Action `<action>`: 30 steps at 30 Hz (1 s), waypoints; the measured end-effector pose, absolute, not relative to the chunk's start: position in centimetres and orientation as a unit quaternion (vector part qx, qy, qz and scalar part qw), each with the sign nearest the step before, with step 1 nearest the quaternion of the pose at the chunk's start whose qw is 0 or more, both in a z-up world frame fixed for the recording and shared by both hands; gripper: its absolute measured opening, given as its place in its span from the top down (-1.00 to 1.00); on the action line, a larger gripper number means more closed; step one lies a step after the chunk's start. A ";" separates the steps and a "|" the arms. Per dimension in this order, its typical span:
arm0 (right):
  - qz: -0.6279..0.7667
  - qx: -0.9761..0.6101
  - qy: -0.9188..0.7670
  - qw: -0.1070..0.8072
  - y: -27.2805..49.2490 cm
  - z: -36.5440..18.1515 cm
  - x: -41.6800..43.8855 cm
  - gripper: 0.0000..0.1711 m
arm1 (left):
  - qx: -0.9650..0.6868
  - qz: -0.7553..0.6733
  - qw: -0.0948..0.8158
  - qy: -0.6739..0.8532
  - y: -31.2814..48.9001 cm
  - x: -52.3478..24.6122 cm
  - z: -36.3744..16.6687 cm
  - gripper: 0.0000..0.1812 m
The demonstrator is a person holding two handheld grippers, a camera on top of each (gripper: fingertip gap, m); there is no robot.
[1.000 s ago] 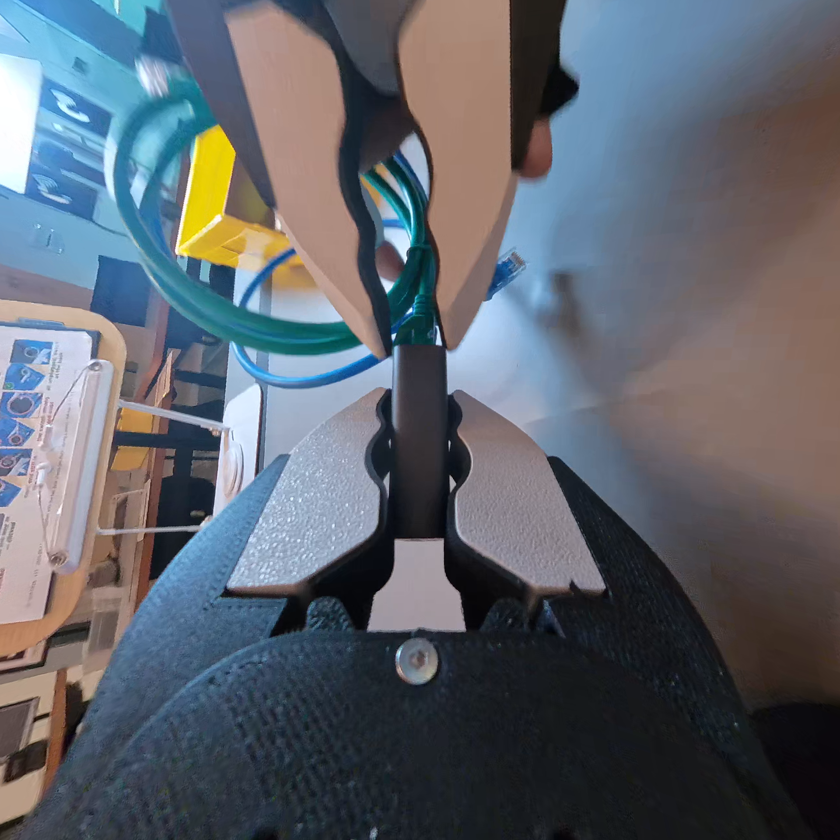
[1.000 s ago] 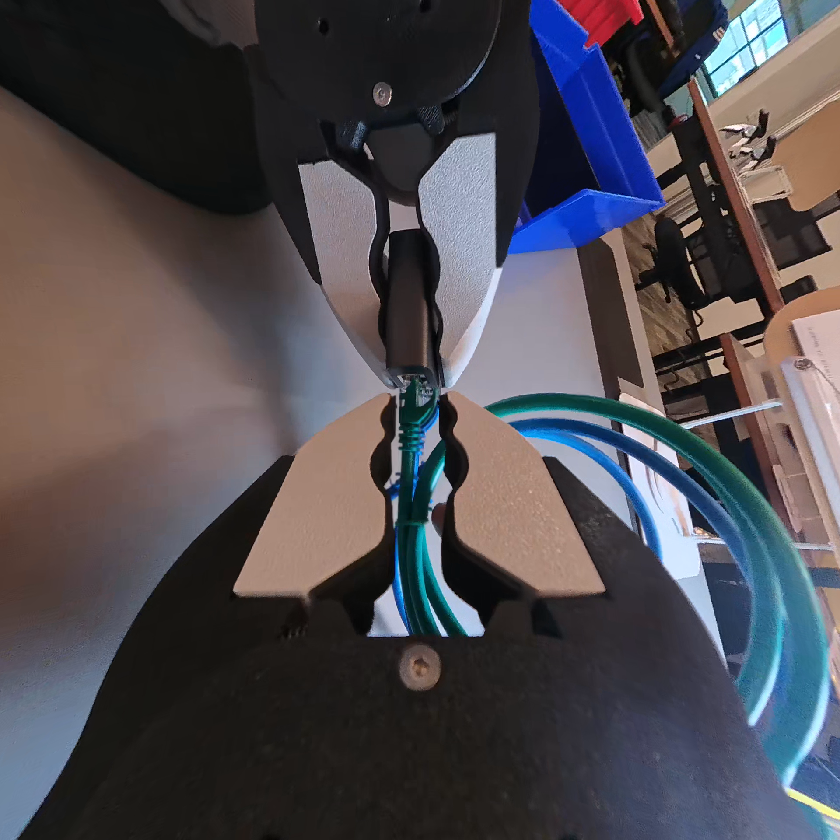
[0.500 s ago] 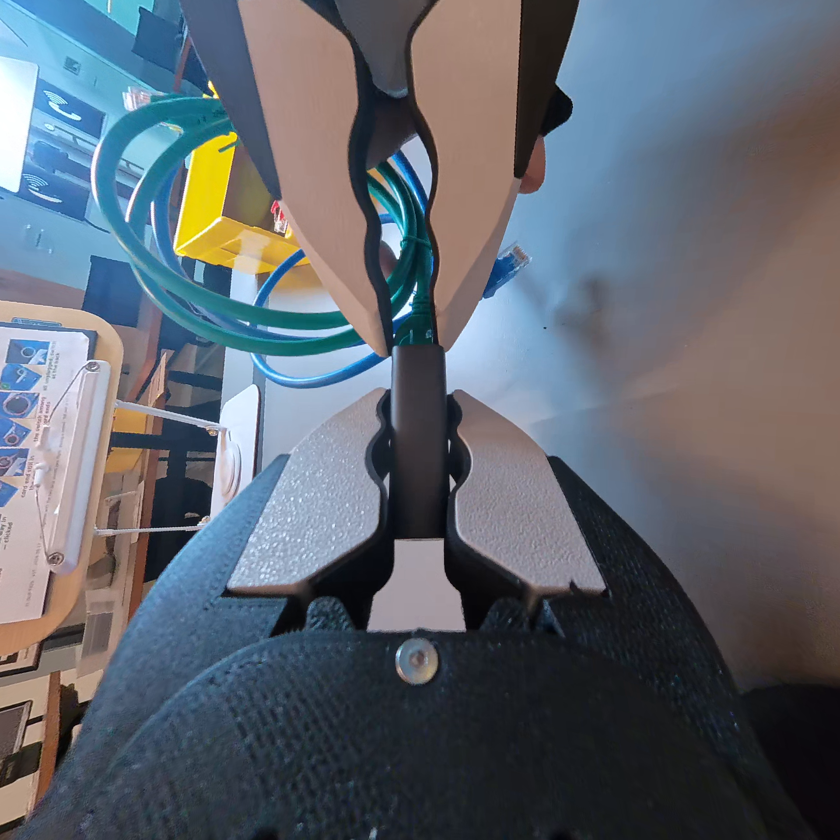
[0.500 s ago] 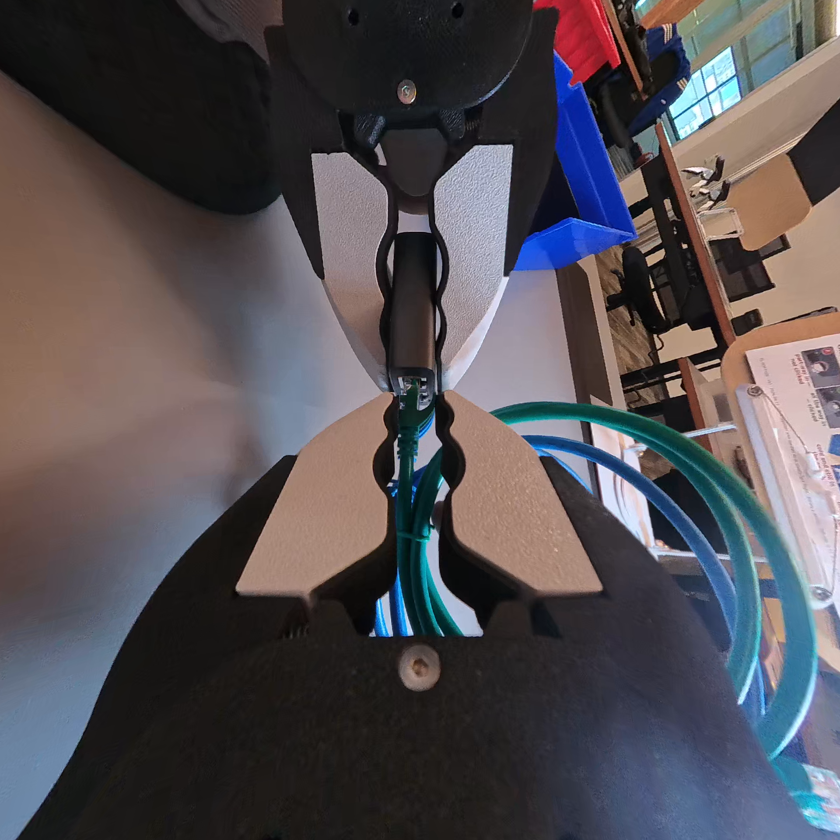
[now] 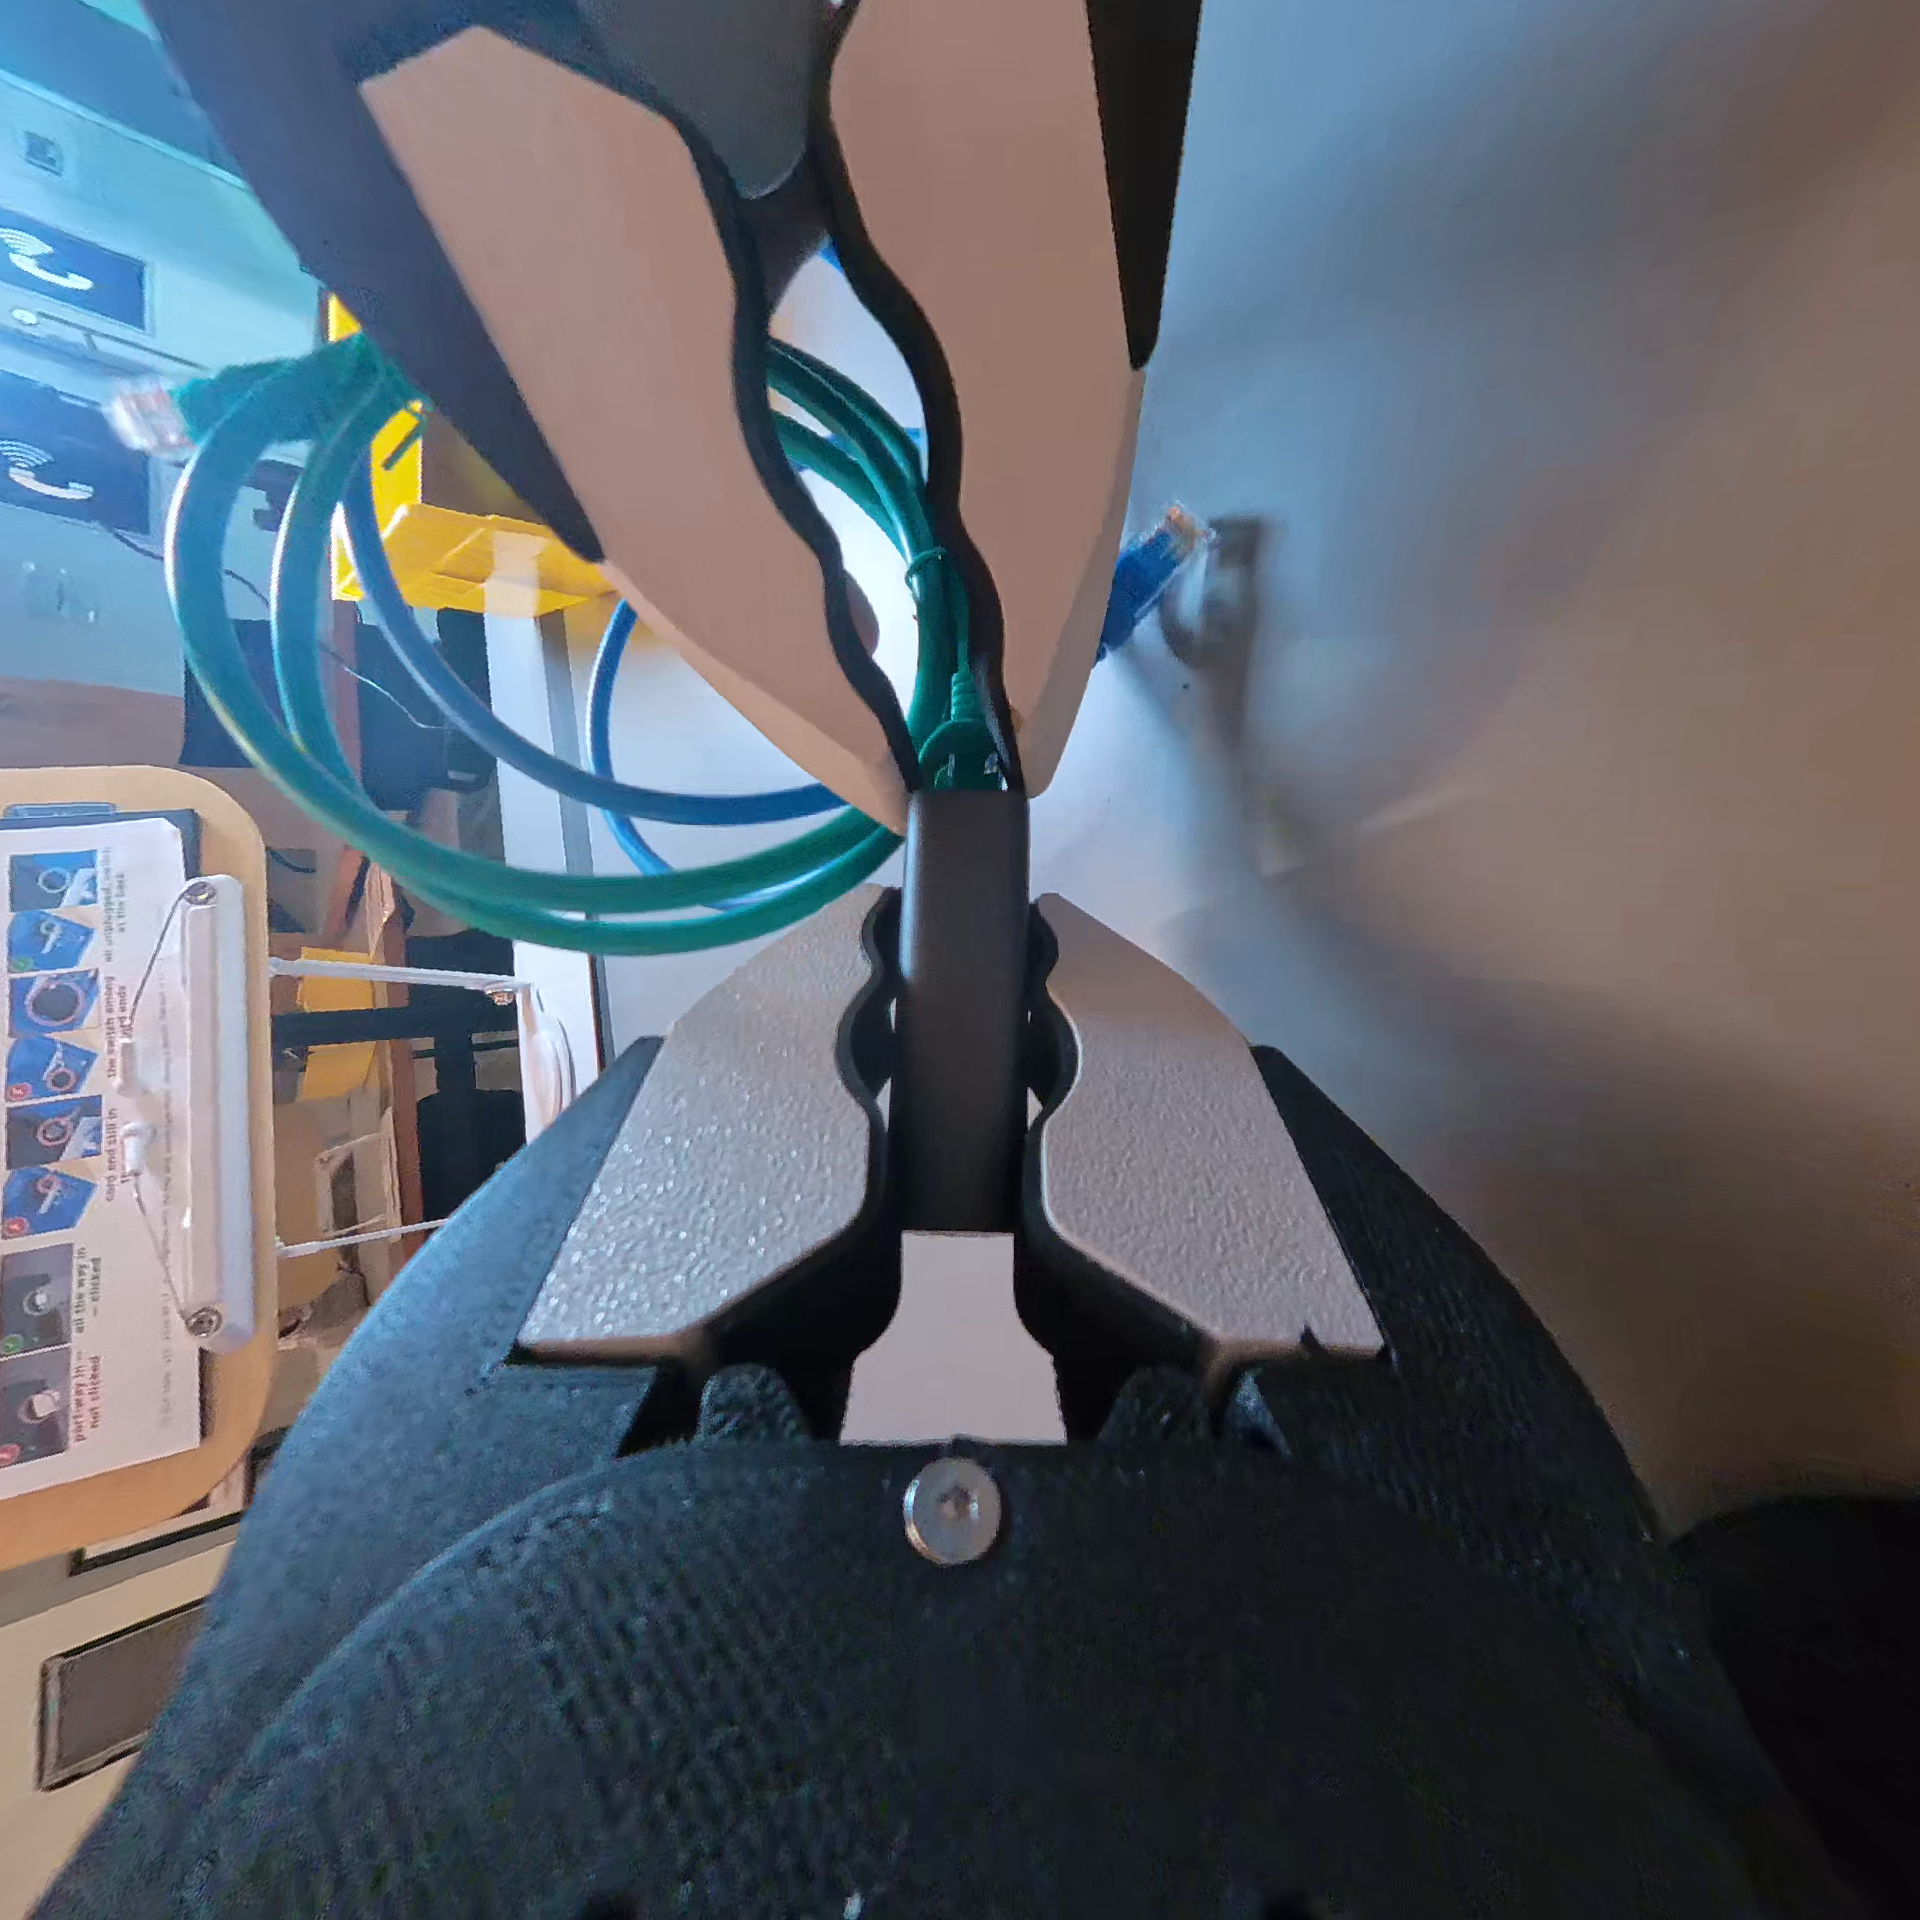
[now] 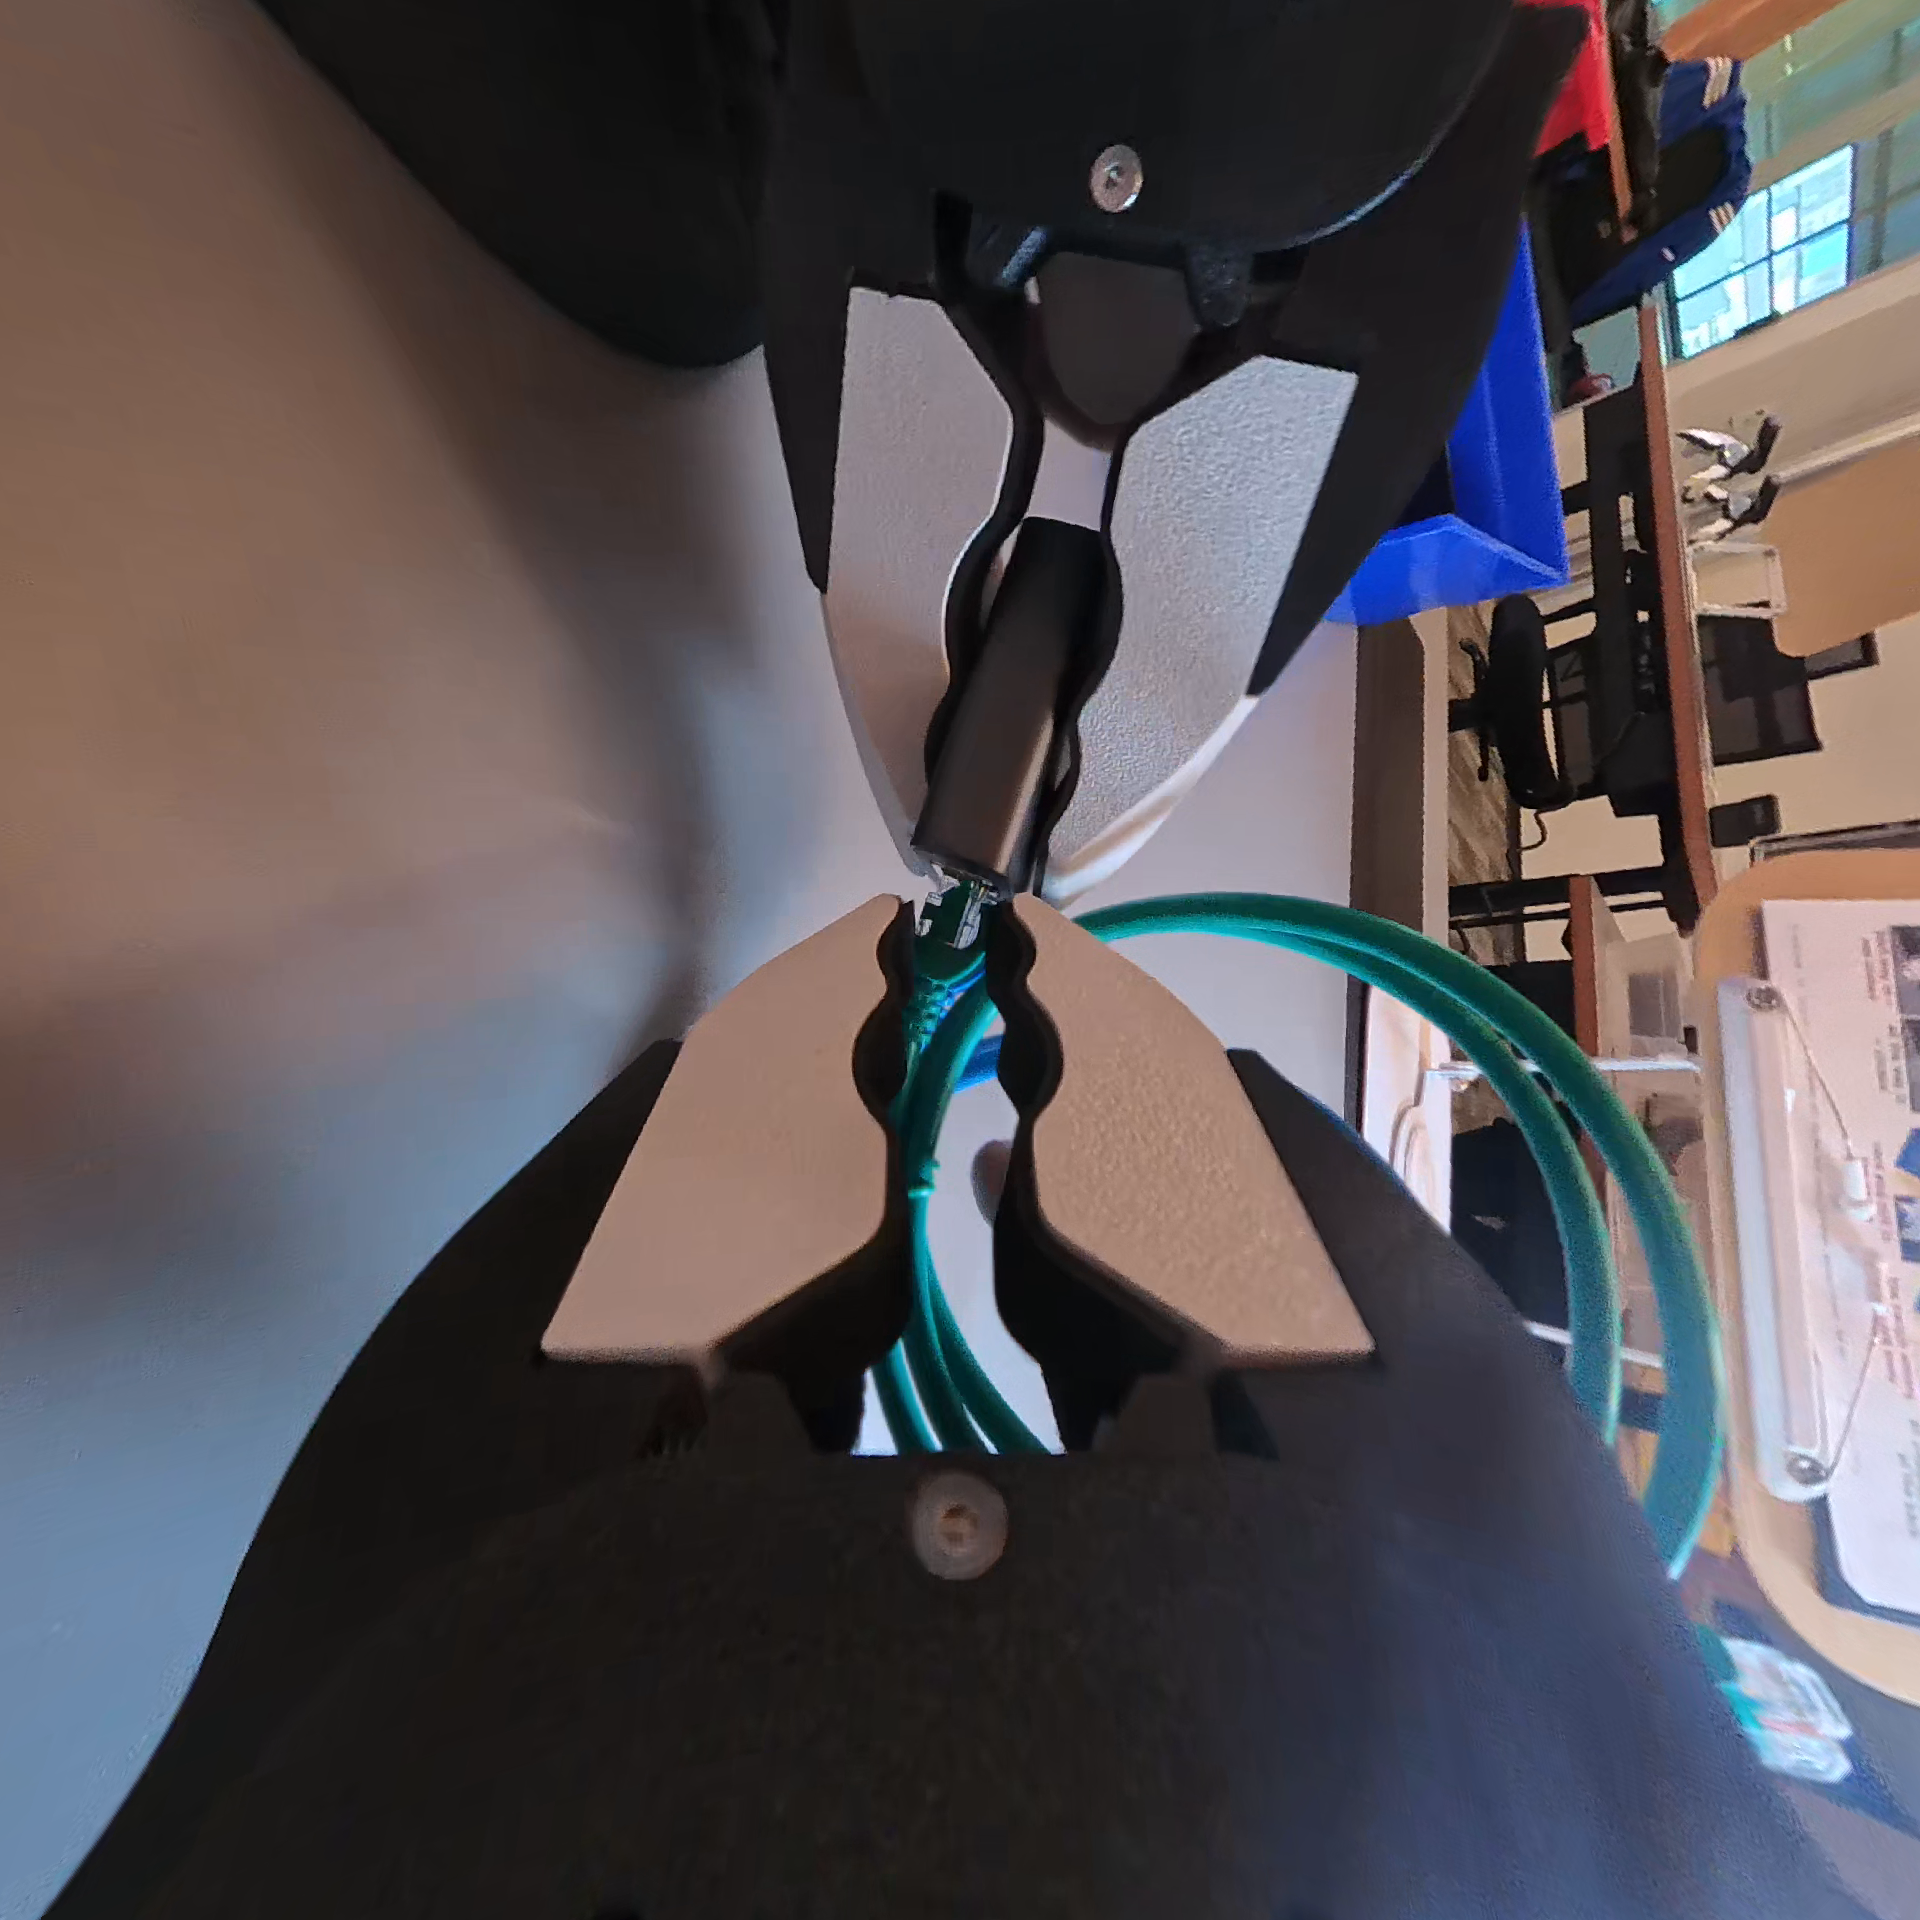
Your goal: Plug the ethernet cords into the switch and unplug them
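In the left wrist view my left gripper (image 5: 961, 904) is shut on the black switch (image 5: 961, 1039), a thin dark box held end-on. My right gripper (image 5: 966, 800) comes from above, shut on the green ethernet cord's plug (image 5: 956, 753) at the switch's far end. In the right wrist view my right gripper (image 6: 956, 914) holds the green plug (image 6: 951, 925) against the port end of the tilted switch (image 6: 1013, 727), which is held in the left gripper (image 6: 977, 873). How deep the plug sits is hidden. Green cord loops (image 6: 1507, 1039) hang to the side. A blue cord's plug (image 5: 1153, 561) hangs free.
Both grippers are above a pale table (image 5: 1507, 520). A yellow bin (image 5: 468, 561) and a clipped instruction sheet (image 5: 104, 1143) are at the left. A blue bin (image 6: 1496, 499) stands behind, and the green cord's other clear plug (image 6: 1787, 1704) dangles at the lower right. Less than 4 cm separates the two grippers' tips.
The two grippers have come closer and tilted against each other, so the switch now sits at an angle to the green plug. The cord loops have swung.
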State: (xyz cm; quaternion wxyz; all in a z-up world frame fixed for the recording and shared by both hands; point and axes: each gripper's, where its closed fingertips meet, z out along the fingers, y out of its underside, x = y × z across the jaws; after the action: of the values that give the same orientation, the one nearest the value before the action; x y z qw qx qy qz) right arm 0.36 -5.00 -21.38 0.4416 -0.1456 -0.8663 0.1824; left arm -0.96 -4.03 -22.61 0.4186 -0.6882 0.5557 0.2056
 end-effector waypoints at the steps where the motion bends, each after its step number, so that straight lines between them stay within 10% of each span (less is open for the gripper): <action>1: 0.175 -0.134 -0.871 0.439 -5.1 -21.6 0.4 0.85 | -0.688 0.207 0.411 0.561 -4.1 -1.0 -22.8 0.76; 13: 0.120 -0.009 -0.946 0.301 -5.6 -22.9 4.7 0.85 | -0.694 0.218 0.417 0.546 -3.9 -3.0 -22.0 0.76; 25: 0.044 -0.224 -0.785 0.576 9.9 -4.4 5.6 0.84 | -0.695 0.240 0.518 0.437 -3.9 -5.7 -16.6 0.76; 30: 0.017 -0.388 -0.769 0.508 20.9 -9.4 5.3 0.83 | -0.695 0.234 0.526 0.431 -3.8 -5.4 -16.4 0.76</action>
State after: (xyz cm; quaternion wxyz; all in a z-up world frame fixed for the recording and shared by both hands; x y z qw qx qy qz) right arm 5.33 20.86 -9.37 0.5076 -0.3878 -0.7692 0.0165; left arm -5.40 -3.84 -16.39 0.5256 -0.6947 0.4314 0.2345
